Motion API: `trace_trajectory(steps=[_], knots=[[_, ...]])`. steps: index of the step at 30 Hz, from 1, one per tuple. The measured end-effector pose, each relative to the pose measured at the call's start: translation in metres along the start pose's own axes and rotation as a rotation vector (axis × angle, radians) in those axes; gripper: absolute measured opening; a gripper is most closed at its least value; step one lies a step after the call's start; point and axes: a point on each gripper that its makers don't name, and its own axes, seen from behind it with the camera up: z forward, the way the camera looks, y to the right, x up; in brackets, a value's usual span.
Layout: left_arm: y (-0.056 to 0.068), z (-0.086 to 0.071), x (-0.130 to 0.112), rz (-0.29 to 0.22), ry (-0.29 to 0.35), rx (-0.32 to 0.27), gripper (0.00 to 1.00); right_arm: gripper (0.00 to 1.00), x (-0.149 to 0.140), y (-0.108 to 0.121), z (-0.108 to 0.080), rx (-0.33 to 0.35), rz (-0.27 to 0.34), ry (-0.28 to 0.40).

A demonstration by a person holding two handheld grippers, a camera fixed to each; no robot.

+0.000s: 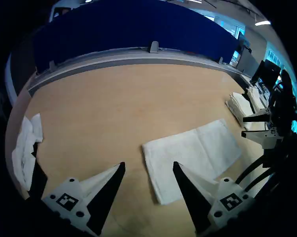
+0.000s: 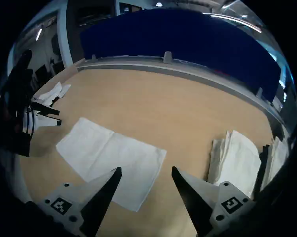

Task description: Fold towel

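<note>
White left claw (image 1: 148, 165), white right claw (image 2: 146, 169), black pointed fingers (image 1: 109, 189), square markers (image 1: 66, 201)

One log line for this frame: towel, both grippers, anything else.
towel: flat on table, ungrasped | left gripper: open, empty | right gripper: open, empty | folded stack: beside towel, apart

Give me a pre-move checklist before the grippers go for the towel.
1. Open, empty left gripper: ok.
2. Open, empty right gripper: ok.
3. Flat towel on the table: ok.
4. Gap between towel and folded stack: ok, they lie apart.
5. Grip on a towel edge: not ok, neither gripper holds it.
6. Number of folds done: cannot tell; one crease shows across the middle.
</note>
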Motion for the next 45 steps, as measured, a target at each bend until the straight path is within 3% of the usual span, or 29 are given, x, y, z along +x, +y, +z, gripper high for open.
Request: trace_trajectory(steps=[9, 18, 24, 29, 31, 33, 35, 45], knots=[[-0.008, -0.033, -0.021, -0.009, 0.023, 0.062, 0.89, 0.98, -0.018, -0.014, -0.008, 0.043, -0.038, -0.031], [-0.013, -0.067, -0.062, -0.084, 0.022, 0.112, 0.89, 0.98, -0.051, -0.03, -0.019, 0.078, -0.076, -0.078], [-0.012, -0.082, -0.095, -0.127, -0.002, 0.124, 0.89, 0.98, -0.068, -0.035, -0.021, 0.093, -0.096, -0.109], [-0.013, -0.09, -0.108, -0.134, -0.014, 0.136, 0.89, 0.97, -0.073, -0.034, -0.017, 0.101, -0.107, -0.125], [-0.013, -0.092, -0.111, -0.141, -0.015, 0.136, 0.89, 0.94, -0.076, -0.035, -0.015, 0.111, -0.112, -0.135], [-0.013, -0.094, -0.113, -0.149, -0.016, 0.134, 0.89, 0.84, -0.08, -0.037, -0.012, 0.125, -0.117, -0.146], [-0.013, -0.096, -0.116, -0.154, -0.016, 0.133, 0.9, 0.82, -0.082, -0.039, -0.01, 0.138, -0.122, -0.156], [-0.012, -0.1, -0.126, -0.173, -0.02, 0.131, 0.89, 0.52, -0.094, -0.037, -0.001, 0.137, -0.141, -0.191]])
